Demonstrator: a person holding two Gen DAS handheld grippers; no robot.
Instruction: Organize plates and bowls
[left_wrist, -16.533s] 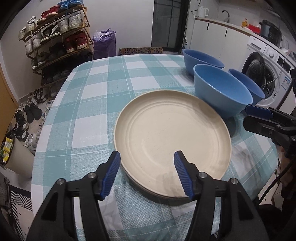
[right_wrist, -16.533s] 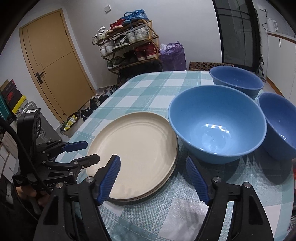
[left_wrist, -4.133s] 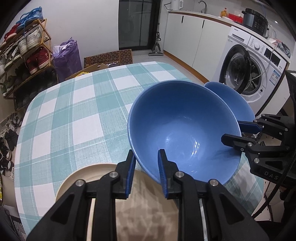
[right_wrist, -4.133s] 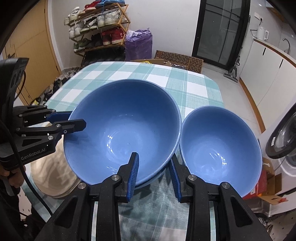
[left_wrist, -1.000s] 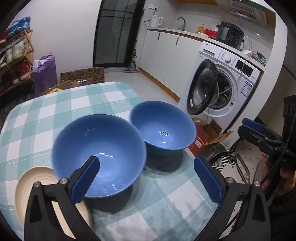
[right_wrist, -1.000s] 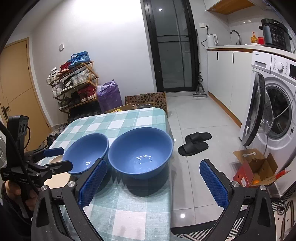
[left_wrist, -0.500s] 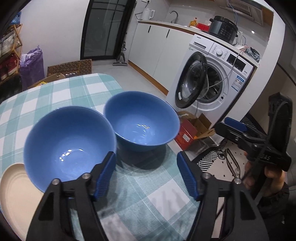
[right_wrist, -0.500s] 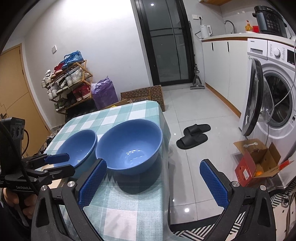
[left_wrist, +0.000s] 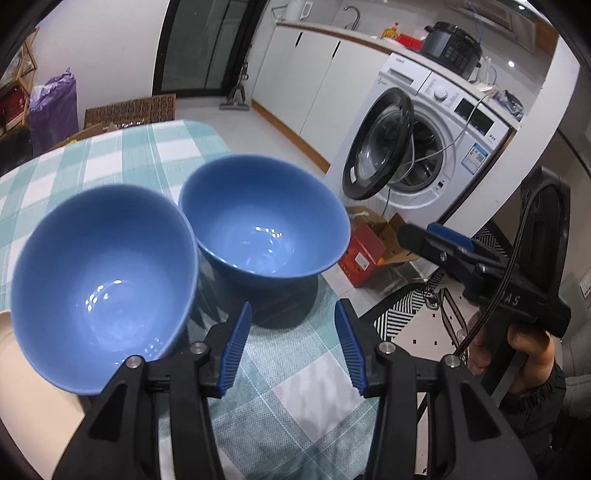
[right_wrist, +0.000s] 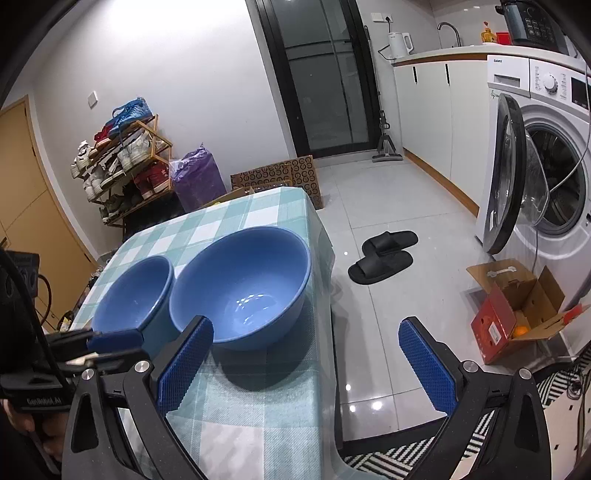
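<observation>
The table (right_wrist: 258, 406), covered in a teal-and-white checked cloth, is the largest item in front of me; its right edge drops to a grey tiled floor. On the cloth stand two blue bowls, side by side with rims nearly touching. The left bowl (left_wrist: 99, 273) sits on a beige plate (left_wrist: 22, 391), of which only a pale crescent shows at the left edge of my left wrist view. The right bowl (left_wrist: 264, 218) stands directly on the cloth, near the table's right edge.

My left gripper (left_wrist: 291, 347) points down at the cloth just in front of the right bowl. Its jaws have just been closing and now stand partly open — nothing is between them, and the blue pads touch neither bowl. The left pad lies close to the near wall of the left bowl, but apart from it.

My right gripper (right_wrist: 306, 362) hangs past the table's right edge with its jaws spread wide and empty. Its left pad is in line with the right bowl's near rim; its right pad is over the floor. In the left wrist view a hand (left_wrist: 517, 347) grips this tool's handle.

Beyond the table: a washing machine (right_wrist: 543, 173) with its door open, a red cardboard box (right_wrist: 517, 317) and a pair of black slippers (right_wrist: 382, 254) on the floor.
</observation>
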